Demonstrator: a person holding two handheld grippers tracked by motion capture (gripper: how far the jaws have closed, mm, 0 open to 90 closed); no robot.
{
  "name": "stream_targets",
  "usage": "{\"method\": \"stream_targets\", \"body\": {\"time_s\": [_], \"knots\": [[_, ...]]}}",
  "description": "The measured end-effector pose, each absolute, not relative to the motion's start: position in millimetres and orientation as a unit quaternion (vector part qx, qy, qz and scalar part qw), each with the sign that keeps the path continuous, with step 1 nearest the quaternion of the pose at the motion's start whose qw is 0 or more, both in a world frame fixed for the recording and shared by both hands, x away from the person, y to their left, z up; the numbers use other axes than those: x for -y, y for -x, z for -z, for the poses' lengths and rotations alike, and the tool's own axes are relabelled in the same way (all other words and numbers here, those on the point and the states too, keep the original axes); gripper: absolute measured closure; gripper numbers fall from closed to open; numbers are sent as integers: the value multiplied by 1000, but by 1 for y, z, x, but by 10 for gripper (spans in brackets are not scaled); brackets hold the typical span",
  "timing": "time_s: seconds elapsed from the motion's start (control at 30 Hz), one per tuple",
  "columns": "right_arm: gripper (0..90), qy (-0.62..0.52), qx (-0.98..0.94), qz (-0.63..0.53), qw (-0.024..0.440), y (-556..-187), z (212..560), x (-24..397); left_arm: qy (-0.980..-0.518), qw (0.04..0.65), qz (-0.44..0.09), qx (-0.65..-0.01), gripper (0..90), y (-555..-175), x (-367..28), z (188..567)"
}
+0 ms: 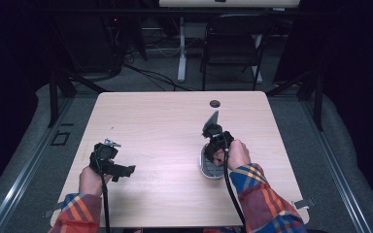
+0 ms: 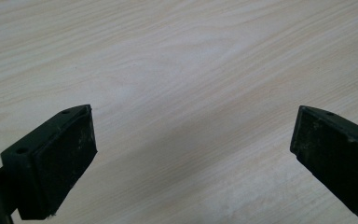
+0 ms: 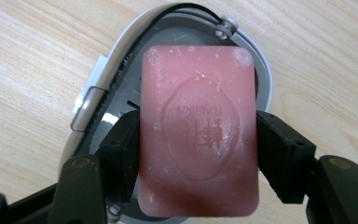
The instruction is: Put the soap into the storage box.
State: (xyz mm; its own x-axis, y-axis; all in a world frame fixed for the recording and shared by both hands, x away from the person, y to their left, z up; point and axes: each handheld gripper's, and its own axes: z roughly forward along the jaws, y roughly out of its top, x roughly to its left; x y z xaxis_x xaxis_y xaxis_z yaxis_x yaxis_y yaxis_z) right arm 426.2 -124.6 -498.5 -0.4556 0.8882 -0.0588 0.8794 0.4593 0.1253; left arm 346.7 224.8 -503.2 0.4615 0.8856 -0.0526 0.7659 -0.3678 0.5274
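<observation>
- The tabletop (image 1: 165,121) is bare light wood around both grippers, with wide free space ahead of them up to the far edge, where a small round hole (image 1: 215,103) sits.
- The left gripper (image 2: 193,140) is near the tabletop's near-left edge; its fingers (image 2: 56,158) stand wide apart with only wood grain between them.
- The right gripper (image 3: 198,144) is well apart from the left one, toward the tabletop's near-right part, pointing down.
- Its fingers (image 3: 121,154) are closed on the long sides of a pink soap (image 3: 198,135) with a stamped oval mark.
- Directly beyond the fingers, under the soap, lies an oval white-and-grey dish (image 3: 91,98); I can't tell whether the soap touches it.
- In the high view the dish (image 1: 209,170) lies just below the right hand (image 1: 235,155), the tabletop's right edge near.
</observation>
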Motion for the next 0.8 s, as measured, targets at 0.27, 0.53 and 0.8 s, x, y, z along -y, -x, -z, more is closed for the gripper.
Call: {"method": "stream_targets", "body": {"time_s": [0.27,0.53,0.8], "knots": [[368,-523,-850,-46,37,-425,491,132,-818,248,-120,-504,0,-347,-224,503],[362,-520,-852,-63,12,-421,489,134,-818,247,-121,-505,0,-347,-225,503],[372,-518,-852,-76,10,-416,486,133,-818,248,-120,-505,0,-347,-225,503]]}}
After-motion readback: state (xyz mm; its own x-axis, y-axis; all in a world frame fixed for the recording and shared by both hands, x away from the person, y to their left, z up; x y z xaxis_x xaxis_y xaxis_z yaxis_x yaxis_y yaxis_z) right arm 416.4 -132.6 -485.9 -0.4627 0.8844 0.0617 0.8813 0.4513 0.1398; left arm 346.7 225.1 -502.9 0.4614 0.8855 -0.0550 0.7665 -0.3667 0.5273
